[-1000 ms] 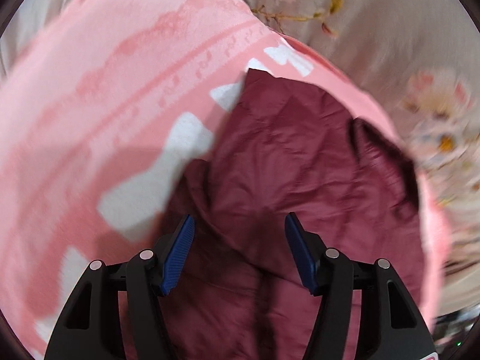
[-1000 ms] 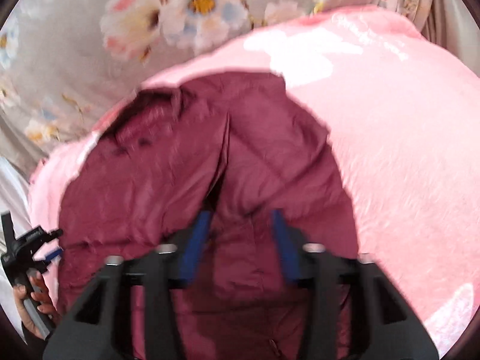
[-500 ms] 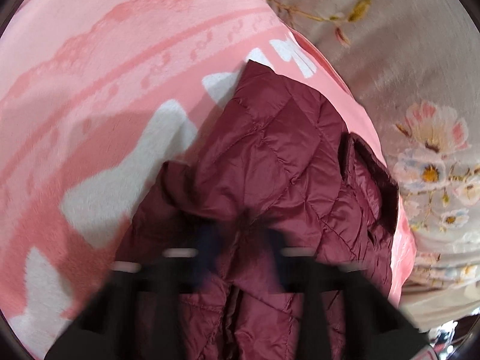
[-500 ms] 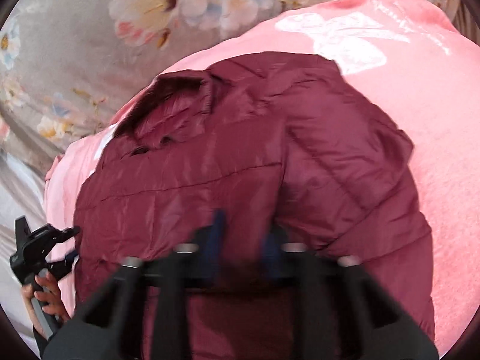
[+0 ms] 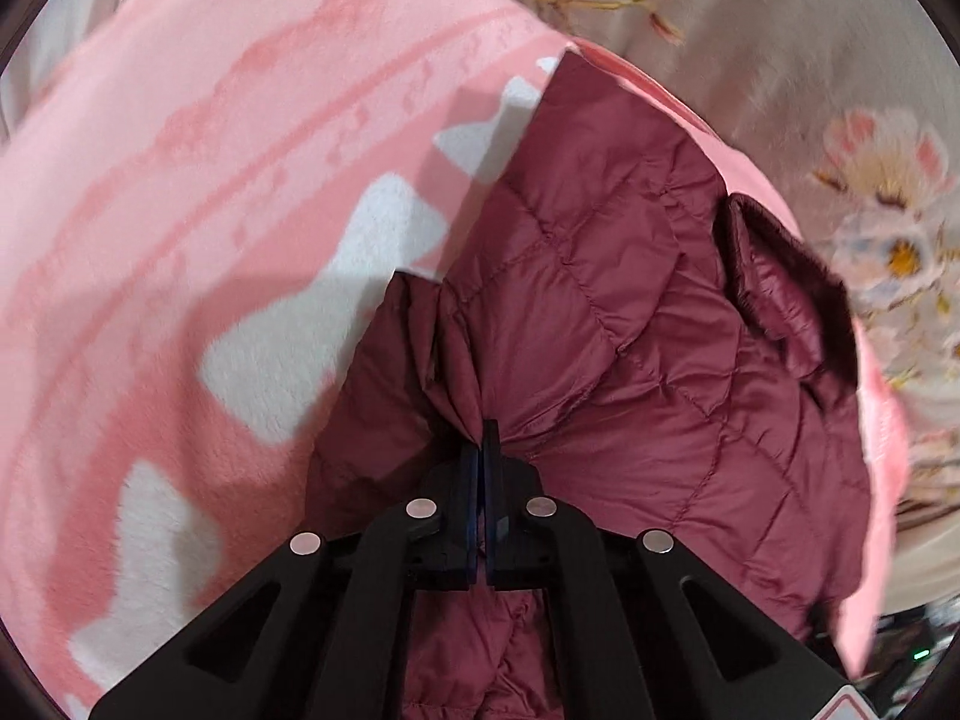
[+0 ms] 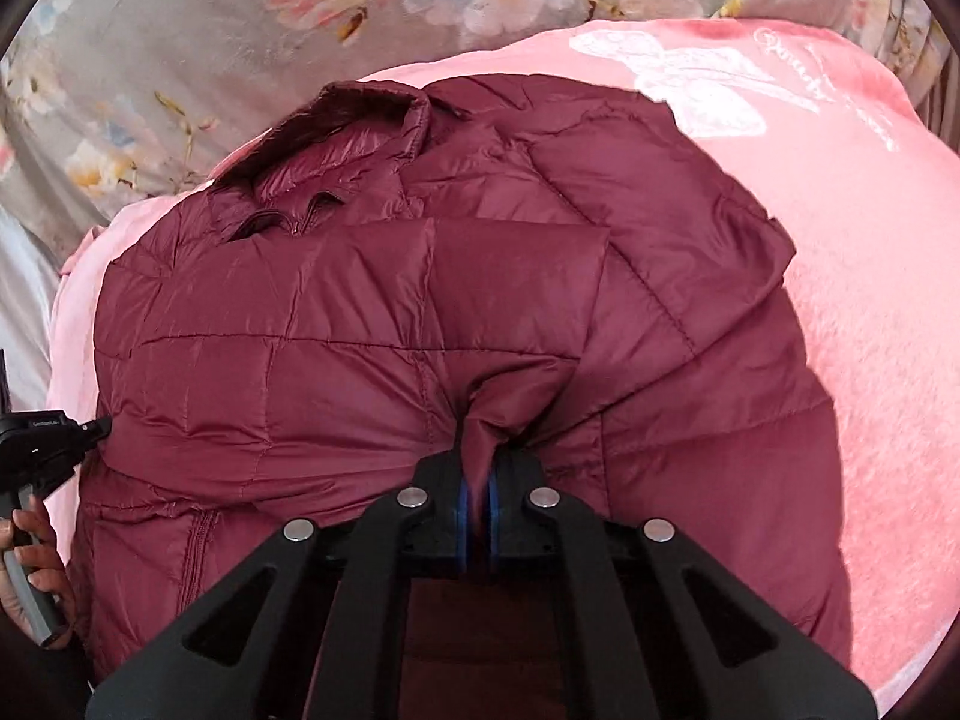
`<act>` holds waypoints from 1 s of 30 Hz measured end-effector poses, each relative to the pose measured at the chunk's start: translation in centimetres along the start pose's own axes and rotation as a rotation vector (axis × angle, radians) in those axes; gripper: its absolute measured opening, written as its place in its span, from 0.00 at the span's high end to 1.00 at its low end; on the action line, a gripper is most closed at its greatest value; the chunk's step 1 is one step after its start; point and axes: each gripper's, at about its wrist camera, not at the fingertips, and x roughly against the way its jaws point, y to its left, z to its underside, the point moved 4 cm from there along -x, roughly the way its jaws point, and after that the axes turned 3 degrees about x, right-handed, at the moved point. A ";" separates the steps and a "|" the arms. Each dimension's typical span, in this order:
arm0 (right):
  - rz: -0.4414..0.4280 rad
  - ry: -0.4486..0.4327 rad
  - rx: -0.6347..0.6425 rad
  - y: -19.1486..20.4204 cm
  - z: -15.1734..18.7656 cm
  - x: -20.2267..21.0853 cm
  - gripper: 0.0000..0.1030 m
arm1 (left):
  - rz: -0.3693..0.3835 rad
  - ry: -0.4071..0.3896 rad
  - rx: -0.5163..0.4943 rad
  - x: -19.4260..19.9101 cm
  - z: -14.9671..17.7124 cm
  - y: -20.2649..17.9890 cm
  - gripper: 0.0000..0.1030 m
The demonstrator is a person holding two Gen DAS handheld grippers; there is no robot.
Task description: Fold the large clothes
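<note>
A maroon quilted puffer jacket (image 5: 630,324) lies on a pink blanket (image 5: 210,180), its collar (image 5: 786,276) toward the right. My left gripper (image 5: 483,450) is shut on a bunched fold of the jacket near its left edge. In the right wrist view the jacket (image 6: 372,324) lies spread with its collar (image 6: 354,138) at the top left and a zipper at the lower left. My right gripper (image 6: 480,480) is shut on a pinch of the jacket's fabric near its lower middle. The left gripper (image 6: 90,426) shows at the left edge there, held by a hand.
The pink blanket (image 6: 840,300) has white patterns and lies on a grey floral bedsheet (image 6: 180,30), which also shows in the left wrist view (image 5: 840,90). The blanket's edge runs just beyond the jacket's collar.
Both grippers were open above the jacket a second ago; both have closed on its fabric, and part of the jacket has been drawn over itself.
</note>
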 end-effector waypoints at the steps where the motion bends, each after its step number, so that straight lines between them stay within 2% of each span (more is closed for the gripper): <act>1: 0.013 -0.005 0.006 0.0 0.0 0.5 0.93 | -0.026 -0.011 -0.019 0.2 0.1 -0.1 0.94; 2: 0.038 -0.019 0.009 -0.2 -0.1 1.4 0.87 | -0.054 -0.023 -0.040 0.7 0.1 -0.2 0.91; 4: 0.089 -0.070 0.005 -0.7 -0.5 3.7 0.75 | -0.094 -0.066 -0.089 2.3 0.3 -0.5 0.90; 5: 0.120 -0.104 0.003 -0.9 -0.8 5.0 0.64 | -0.123 -0.088 -0.116 3.2 0.3 -0.6 0.90; 6: 0.141 -0.135 0.004 -1.0 -1.2 6.0 0.62 | -0.162 -0.125 -0.163 4.6 0.3 -0.9 0.90; 8: 0.128 -0.181 0.020 -0.2 -2.3 7.8 0.62 | -0.188 -0.190 -0.212 6.7 0.0 -2.2 0.90; 10: 0.089 -0.191 0.060 1.8 -3.4 7.9 0.63 | -0.154 -0.217 -0.246 7.8 -0.3 -4.1 0.89; 13: 0.052 -0.174 0.141 5.4 -3.9 6.0 0.66 | -0.069 -0.194 -0.293 7.4 -0.3 -8.4 0.85; 15: 0.052 -0.141 0.188 7.1 -3.9 3.8 0.70 | -0.067 -0.166 -0.333 5.5 0.4 -10.9 0.84; 18: 0.075 -0.086 0.232 8.4 -3.1 0.6 0.71 | -0.086 -0.121 -0.385 2.1 1.9 -13.2 0.84; 22: 0.093 -0.033 0.235 7.9 -1.4 -2.0 0.71 | -0.121 -0.082 -0.407 -1.4 3.8 -13.5 0.84; 30: 0.146 -0.072 0.280 8.4 -0.4 -2.7 0.71 | -0.167 -0.179 -0.472 -3.2 5.9 -13.7 0.84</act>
